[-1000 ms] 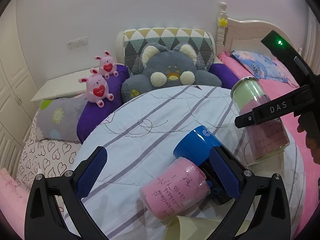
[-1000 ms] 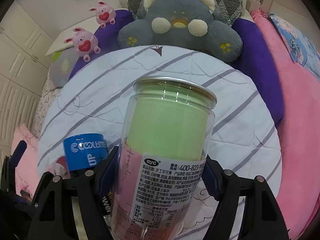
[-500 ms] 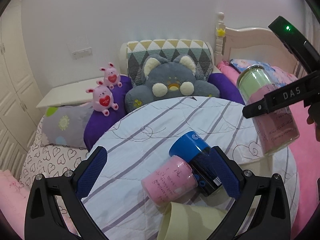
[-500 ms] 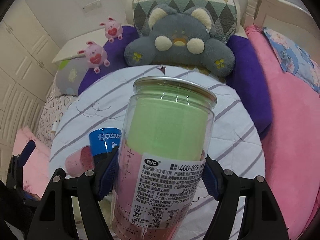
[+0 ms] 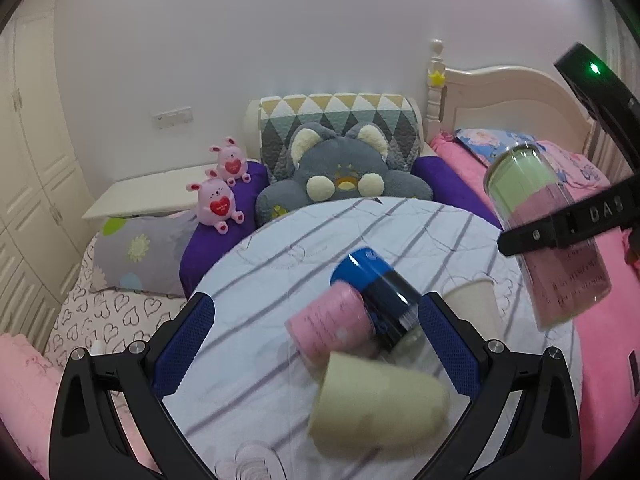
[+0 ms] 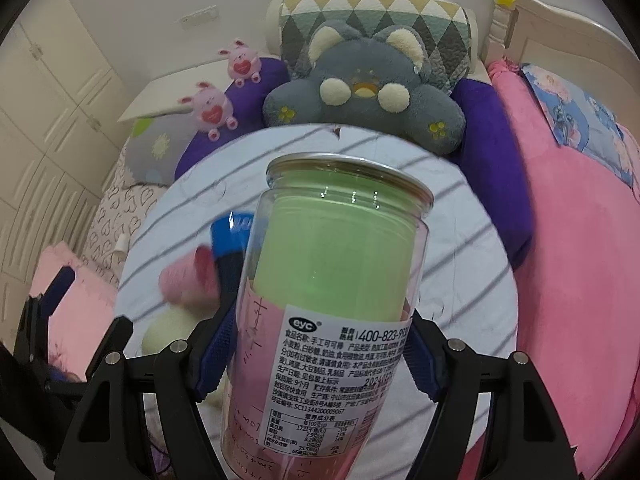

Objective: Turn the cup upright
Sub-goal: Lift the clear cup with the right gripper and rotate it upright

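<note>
My right gripper (image 6: pixel 316 356) is shut on a clear plastic cup (image 6: pixel 332 300) with a metal rim, a green and pink lining and a printed label. It holds the cup in the air above the round table, open rim up and tilted slightly; the cup also shows in the left wrist view (image 5: pixel 548 236). My left gripper (image 5: pixel 316 340) is open and empty above the table. Below it lie a pink cup (image 5: pixel 328 324), a blue-capped cup (image 5: pixel 376 292) and a cream cup (image 5: pixel 376 404), all on their sides.
The round table (image 5: pixel 280 248) has a white cloth with grey stripes. Another cream cup (image 5: pixel 472 304) sits at its right. Behind are a grey plush cushion (image 5: pixel 344 176), two pink bunny toys (image 5: pixel 216 200), purple pillows and a pink bed (image 6: pixel 572 240).
Both grippers have risen and pulled back from the table. The right gripper has lifted the clear cup higher. The cups lying on the table now look smaller and lower.
</note>
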{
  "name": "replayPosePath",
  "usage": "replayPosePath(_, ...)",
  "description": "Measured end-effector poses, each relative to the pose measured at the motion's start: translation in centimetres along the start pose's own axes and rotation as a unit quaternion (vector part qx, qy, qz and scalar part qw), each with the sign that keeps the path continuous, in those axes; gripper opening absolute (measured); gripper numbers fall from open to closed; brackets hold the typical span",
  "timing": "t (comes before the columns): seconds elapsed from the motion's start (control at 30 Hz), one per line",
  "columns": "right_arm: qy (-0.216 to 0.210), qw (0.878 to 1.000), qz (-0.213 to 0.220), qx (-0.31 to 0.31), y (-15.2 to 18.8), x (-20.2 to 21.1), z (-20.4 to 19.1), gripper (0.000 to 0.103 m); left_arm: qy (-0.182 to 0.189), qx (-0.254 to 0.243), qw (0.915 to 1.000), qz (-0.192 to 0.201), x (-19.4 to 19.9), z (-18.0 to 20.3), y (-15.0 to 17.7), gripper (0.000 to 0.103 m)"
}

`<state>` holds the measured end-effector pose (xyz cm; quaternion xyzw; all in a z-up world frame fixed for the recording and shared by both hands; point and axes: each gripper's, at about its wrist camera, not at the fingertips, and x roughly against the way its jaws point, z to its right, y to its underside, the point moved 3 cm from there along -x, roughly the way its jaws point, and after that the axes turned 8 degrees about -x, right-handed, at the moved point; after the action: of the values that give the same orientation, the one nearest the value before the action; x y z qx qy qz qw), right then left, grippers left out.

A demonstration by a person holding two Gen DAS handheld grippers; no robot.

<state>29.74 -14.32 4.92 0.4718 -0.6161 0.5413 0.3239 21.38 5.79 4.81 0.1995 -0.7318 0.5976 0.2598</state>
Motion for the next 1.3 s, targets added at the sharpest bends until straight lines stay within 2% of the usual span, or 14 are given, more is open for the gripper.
replayPosePath(0.37, -0.018, 0.997, -0.061, 0.033, 10.4, -1.8, -0.7, 0.075, -0.015, 0.011, 0.9995, -0.027, 4.5, 1.3, 6.7, 0.103)
replayPosePath(0.6, -0.021, 0.994, -0.103, 0.042, 15.5, -4.7, -0.4, 0.075, -0.015, 0.011, 0.9985, -0.051, 4.9, 2.9, 10.3, 0.103)
replayPosePath(0.73, -0.026, 0.991, -0.120, 0.045, 16.8, -5.9, -0.3, 0.075, -0.009, 0.017, 0.9975, -0.068, 4.4, 3.3, 11.9, 0.103)
replayPosePath(0.87, -0.018, 0.992, -0.115, 0.053, 17.2, -6.5, -0.2, 0.075, -0.013, 0.016, 0.9964, -0.082, 3.5, 3.5, 12.7, 0.103)
replayPosePath(1.07, -0.026, 0.991, -0.117, 0.053, 17.1, -6.5, -0.2, 0.076, -0.008, 0.022, 0.9953, -0.094, 2.8, 3.6, 12.8, 0.103)
replayPosePath(1.3, -0.012, 0.995, -0.073, 0.070, 16.3, -4.0, -0.2, 0.079, -0.012, 0.022, 0.9955, -0.092, 3.1, 3.7, 12.5, 0.103)
